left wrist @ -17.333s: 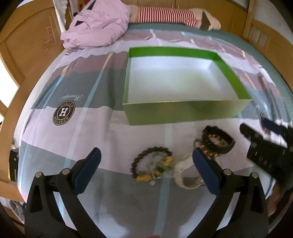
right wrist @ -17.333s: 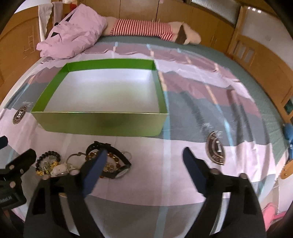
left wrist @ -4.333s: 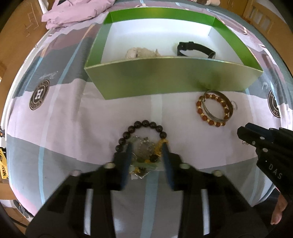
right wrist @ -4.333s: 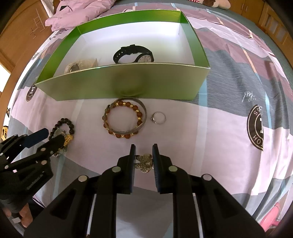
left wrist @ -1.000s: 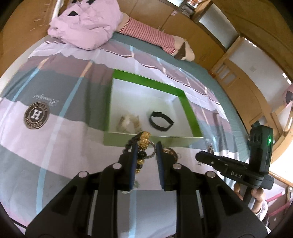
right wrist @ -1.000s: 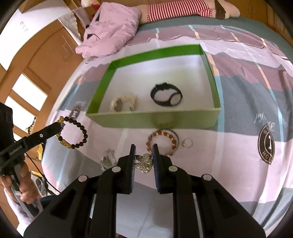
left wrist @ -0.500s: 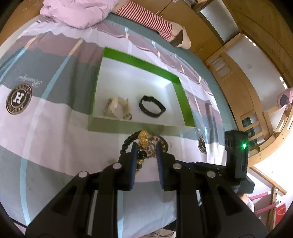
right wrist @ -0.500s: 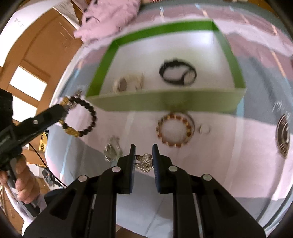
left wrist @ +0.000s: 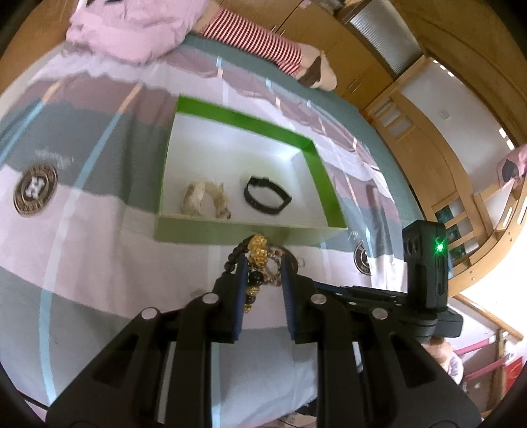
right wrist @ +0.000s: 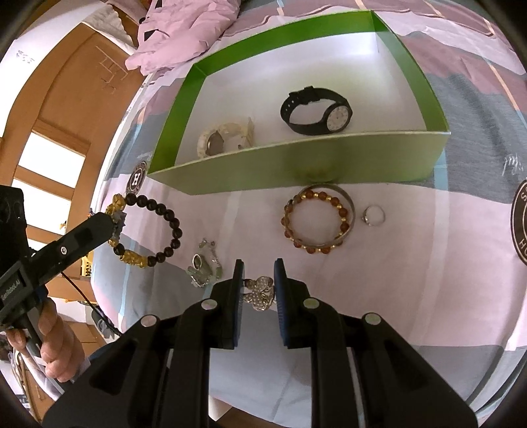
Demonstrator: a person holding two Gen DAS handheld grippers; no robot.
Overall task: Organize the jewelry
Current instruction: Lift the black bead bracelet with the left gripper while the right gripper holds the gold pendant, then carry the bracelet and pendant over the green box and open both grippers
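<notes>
My left gripper (left wrist: 262,263) is shut on a black bead bracelet with gold charms (left wrist: 258,252), held in the air before the green box (left wrist: 322,184). From the right wrist view that bracelet (right wrist: 164,214) hangs from the left gripper (right wrist: 113,224) at the left. My right gripper (right wrist: 258,263) is shut on a sparkly silver piece (right wrist: 260,291) above the bedsheet. Inside the green box (right wrist: 296,164) lie a black watch (right wrist: 314,110) and a white bracelet (right wrist: 224,138). On the sheet lie an amber bead bracelet in a silver bangle (right wrist: 318,219), a ring (right wrist: 374,215) and a small silver-green piece (right wrist: 204,266).
The box sits on a striped bedsheet (right wrist: 411,263) with round logo patches. Pink clothing (left wrist: 131,29) and a striped plush (left wrist: 263,39) lie at the bed's far end. Wooden furniture (left wrist: 411,131) borders the bed. A person's hand (right wrist: 56,342) holds the left gripper's handle.
The right gripper has come down closer to the bed, still shut on the silver piece. The left gripper keeps its hold on the bead bracelet and has tilted slightly.
</notes>
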